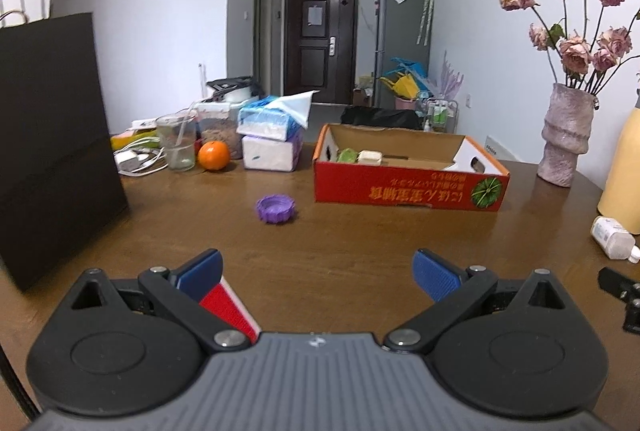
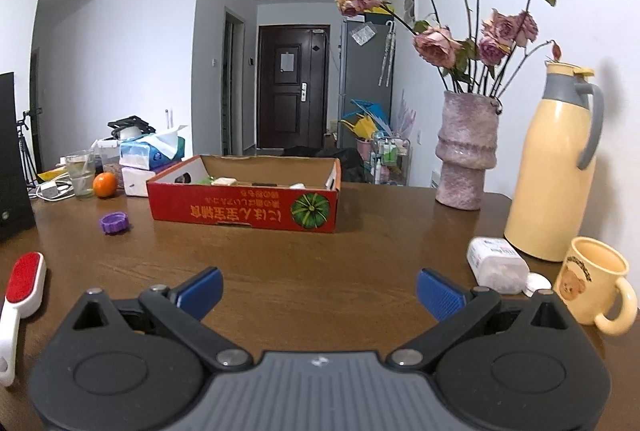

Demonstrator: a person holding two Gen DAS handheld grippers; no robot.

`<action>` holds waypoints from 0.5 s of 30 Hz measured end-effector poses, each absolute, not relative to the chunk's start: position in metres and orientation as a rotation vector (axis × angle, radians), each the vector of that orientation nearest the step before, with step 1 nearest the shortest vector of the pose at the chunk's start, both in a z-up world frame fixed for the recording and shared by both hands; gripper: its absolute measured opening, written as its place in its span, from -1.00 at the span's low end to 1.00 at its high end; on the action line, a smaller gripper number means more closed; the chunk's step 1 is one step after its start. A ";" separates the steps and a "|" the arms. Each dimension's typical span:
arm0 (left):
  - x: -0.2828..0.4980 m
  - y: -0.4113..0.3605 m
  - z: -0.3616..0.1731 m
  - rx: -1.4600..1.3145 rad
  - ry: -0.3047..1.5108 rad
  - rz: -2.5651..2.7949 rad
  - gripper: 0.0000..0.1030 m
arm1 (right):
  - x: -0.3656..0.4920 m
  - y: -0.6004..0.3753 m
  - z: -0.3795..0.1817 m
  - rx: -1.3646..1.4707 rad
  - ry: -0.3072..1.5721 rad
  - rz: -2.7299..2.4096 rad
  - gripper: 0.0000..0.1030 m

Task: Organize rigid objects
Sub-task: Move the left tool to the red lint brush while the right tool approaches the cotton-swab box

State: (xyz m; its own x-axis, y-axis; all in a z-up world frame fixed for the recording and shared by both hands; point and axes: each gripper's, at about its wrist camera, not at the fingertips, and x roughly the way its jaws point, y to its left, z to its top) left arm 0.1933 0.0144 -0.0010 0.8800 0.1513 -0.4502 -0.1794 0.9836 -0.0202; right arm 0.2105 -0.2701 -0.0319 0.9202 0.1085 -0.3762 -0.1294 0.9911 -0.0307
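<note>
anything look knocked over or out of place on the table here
Yes. A white bottle lies on its side beside the yellow mug, its cap apparently off next to it. A purple lid sits alone, upside down, left of the red box.

The red lint brush (image 1: 228,305) hides behind the left gripper (image 1: 318,271) — box contents (image 1: 360,156) barely show.
</note>
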 end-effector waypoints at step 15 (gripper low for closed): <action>0.166 0.040 -0.024 -0.095 0.525 0.246 1.00 | 0.199 -0.289 -0.047 -0.024 0.419 0.061 1.00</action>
